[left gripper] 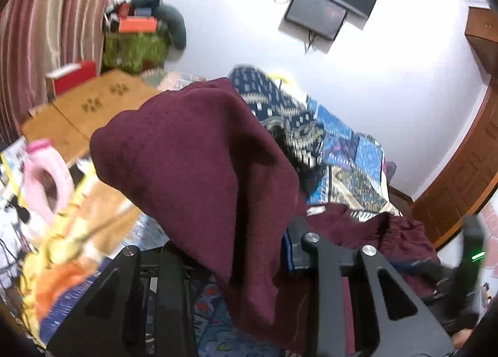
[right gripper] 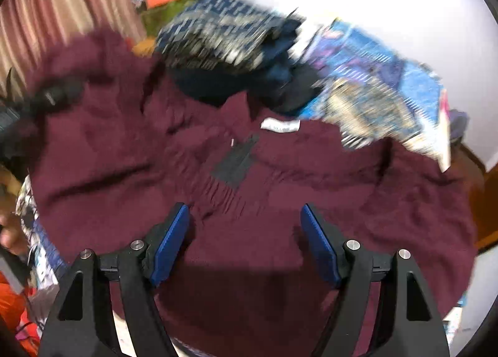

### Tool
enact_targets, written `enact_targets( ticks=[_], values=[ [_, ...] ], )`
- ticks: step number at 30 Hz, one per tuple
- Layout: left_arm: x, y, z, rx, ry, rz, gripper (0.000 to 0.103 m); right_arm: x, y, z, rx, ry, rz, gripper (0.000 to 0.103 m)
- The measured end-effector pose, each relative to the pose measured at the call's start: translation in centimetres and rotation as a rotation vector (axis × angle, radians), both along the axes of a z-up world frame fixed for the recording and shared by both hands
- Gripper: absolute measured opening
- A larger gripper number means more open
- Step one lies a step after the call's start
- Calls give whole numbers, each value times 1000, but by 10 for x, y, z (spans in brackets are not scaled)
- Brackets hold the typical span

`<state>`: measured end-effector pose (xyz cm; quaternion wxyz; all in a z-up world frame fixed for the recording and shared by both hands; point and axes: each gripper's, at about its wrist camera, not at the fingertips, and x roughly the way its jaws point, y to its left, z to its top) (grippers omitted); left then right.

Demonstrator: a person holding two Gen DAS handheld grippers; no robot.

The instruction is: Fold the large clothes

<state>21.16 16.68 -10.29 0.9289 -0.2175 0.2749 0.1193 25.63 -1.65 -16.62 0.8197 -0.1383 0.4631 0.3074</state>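
Maroon knit fills both wrist views: the maroon sweater lies spread on the bed, collar and white neck label toward twelve o'clock, while one part of it is lifted up.

Left gripper: jaws drawn in on a fold of the sweater, which hangs over the fingers as a tall peak (the pads themselves are hidden under cloth, so the bite depth cannot be read). Judged step: carry this raised edge across the body for the first fold. To do it well, keep the grip firm, hold the cloth high enough that the hanging part clears the flat part, and lay it down edge to edge rather than dropping it.

Right gripper: jaws apart, blue pads on either side of bare knit, holding nothing. It hovers above the sweater's middle and could pin the fold line.

Edges and room: at nine to ten o'clock in the left view, a wooden table and a pink bottle crowd the bed's edge. At twelve to two o'clock a patterned clothes pile touches the collar and a blue patchwork quilt lies beside it. Open room is mostly toward six o'clock.
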Motion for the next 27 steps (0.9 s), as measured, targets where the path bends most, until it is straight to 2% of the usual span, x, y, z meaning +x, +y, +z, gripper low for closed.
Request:
enact_targets(
  ticks=[3,6,9,12,15,20,23,27],
  values=[
    [-13,6,13,31,-17,16,28,-2,15,-21,28,107,39,71],
    [-14,0,19,100,-11,38,28,-2,27,-44,85,264,54,71],
    [-7,-6,22,118,-5,34,28,0,31,-54,115,329,41,71],
    [5,-18,26,148,-8,15,28,1,26,-46,126,318,50,71],
    [22,-41,31,189,-9,-25,28,3,4,-22,171,244,9,71],
    [61,-95,37,245,-16,-131,26,2,-60,28,239,56,-103,71],
    [86,-129,34,258,-6,-210,24,6,-104,47,266,-16,-198,71],
    [120,-186,24,302,22,-342,22,9,-155,54,294,-55,-322,71]
  ],
)
